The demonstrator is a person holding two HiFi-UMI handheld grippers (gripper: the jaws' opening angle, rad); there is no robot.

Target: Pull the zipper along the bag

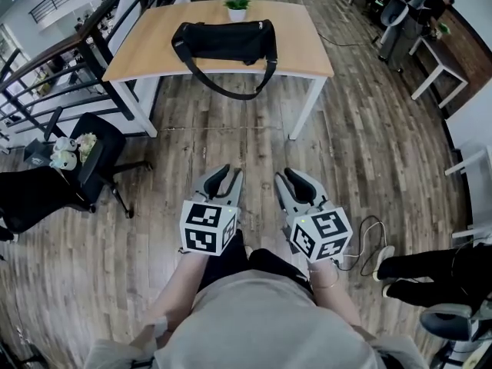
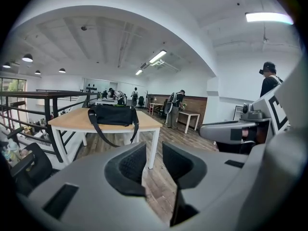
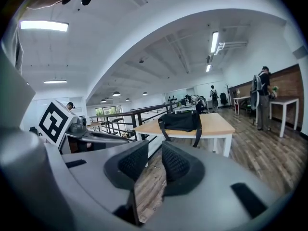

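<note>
A black duffel bag (image 1: 224,41) lies across a light wooden table (image 1: 146,60) a few steps ahead, its shoulder strap (image 1: 231,92) hanging over the near edge. The zipper is too far off to make out. Both grippers are held low in front of the person, over the wood floor and well short of the table. My left gripper (image 1: 225,177) is open, with only floor showing through its gap (image 2: 154,153). My right gripper (image 1: 288,177) is open too, nothing between its jaws (image 3: 155,153). The bag (image 2: 113,115) (image 3: 180,121) sits beyond the jaws in each gripper view.
A small potted plant (image 1: 237,8) stands behind the bag. A black office chair (image 1: 84,160) and a metal railing (image 1: 46,75) are to the left. A cable (image 1: 369,237) and a seated person's legs (image 1: 423,267) are at the right. Other desks and people stand farther back.
</note>
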